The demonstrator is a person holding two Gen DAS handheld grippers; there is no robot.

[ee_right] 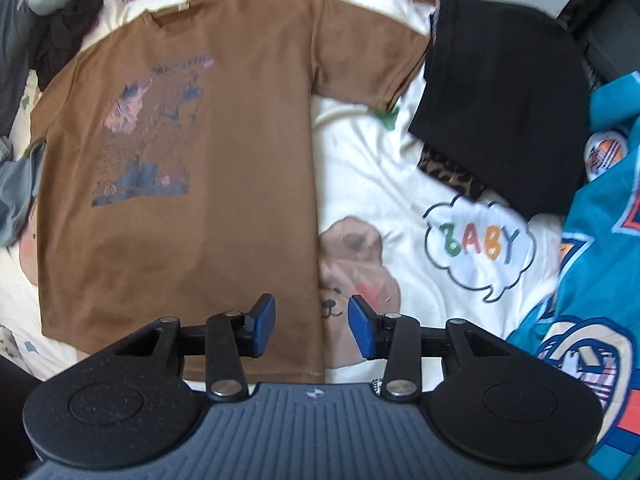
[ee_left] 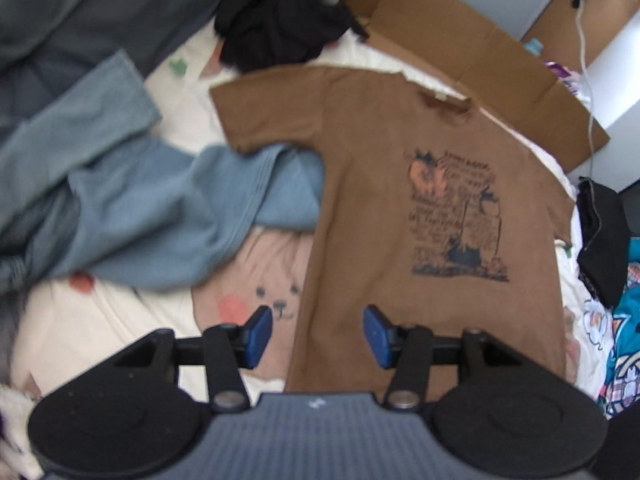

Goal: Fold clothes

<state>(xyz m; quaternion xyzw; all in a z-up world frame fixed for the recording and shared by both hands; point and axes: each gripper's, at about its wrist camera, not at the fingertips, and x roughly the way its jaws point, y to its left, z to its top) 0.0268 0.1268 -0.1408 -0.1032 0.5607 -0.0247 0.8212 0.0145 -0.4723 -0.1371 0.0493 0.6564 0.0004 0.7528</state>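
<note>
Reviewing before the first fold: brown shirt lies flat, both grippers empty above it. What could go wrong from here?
1. The blue garment touches the brown shirt at its sleeve; folding that sleeve might drag it along.
2. The black garment lies close by the other sleeve and could get caught.
3. The left gripper and right gripper hang open over the hem corners; a deep pinch may also grab the bedsheet.

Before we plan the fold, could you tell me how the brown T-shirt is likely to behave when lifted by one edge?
The brown T-shirt lies flat and thin on the printed bedsheet, so it will probably drape limply. It looks light. Its sleeve may flop loose.
</note>
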